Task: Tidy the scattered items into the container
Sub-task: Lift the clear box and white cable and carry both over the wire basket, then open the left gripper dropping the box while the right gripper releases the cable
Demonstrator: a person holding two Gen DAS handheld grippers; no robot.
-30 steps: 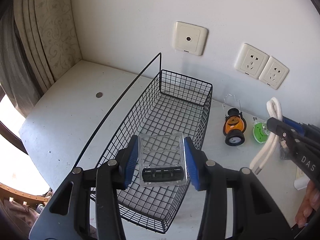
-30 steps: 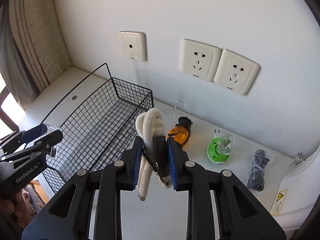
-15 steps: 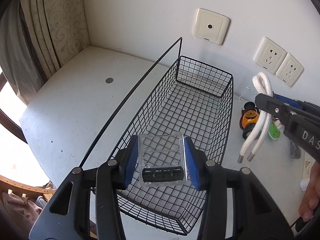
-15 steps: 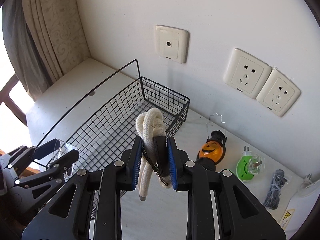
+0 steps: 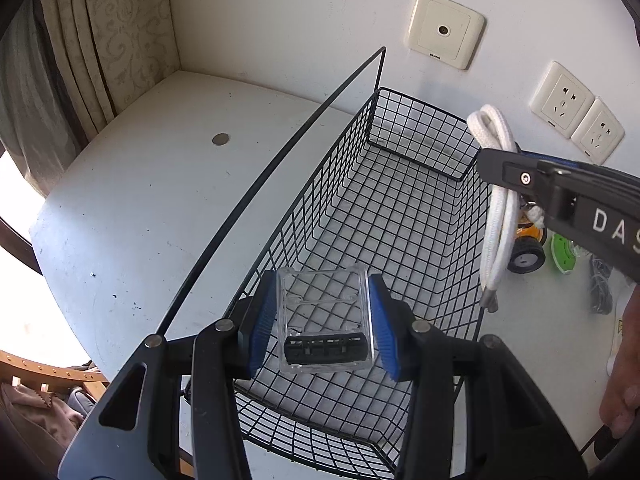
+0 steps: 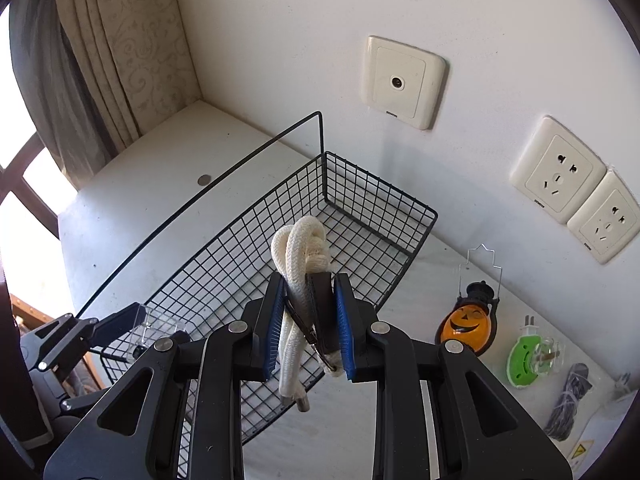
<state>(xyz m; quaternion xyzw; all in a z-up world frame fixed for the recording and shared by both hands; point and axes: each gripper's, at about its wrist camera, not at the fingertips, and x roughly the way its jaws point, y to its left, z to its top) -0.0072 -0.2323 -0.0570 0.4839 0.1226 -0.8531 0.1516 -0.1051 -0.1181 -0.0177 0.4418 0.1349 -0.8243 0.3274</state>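
My left gripper (image 5: 322, 312) is shut on a clear plastic case (image 5: 325, 322) with a black insert, held over the near end of the black wire basket (image 5: 400, 216). The same gripper shows at the lower left of the right wrist view (image 6: 132, 330). My right gripper (image 6: 309, 316) is shut on a bundle of white rope (image 6: 302, 256) with a black strap; its ends hang over the basket's (image 6: 372, 204) right rim. In the left wrist view that gripper (image 5: 496, 160) and the rope (image 5: 498, 216) hang by the basket's right side. The basket's floor is bare.
To the basket's right, a pumpkin lantern (image 6: 468, 326), a green plug-in light (image 6: 524, 360) and a coiled dark cable (image 6: 568, 404) lie on the white table (image 5: 132, 208). A coin (image 5: 220, 139) lies left of the basket. Wall sockets (image 6: 558, 176) and a curtain (image 6: 112, 52) stand behind.
Both grippers moved toward the basket with their loads. The left one sank lower over the near end; the right one swung left until the rope hangs at the basket's right rim.
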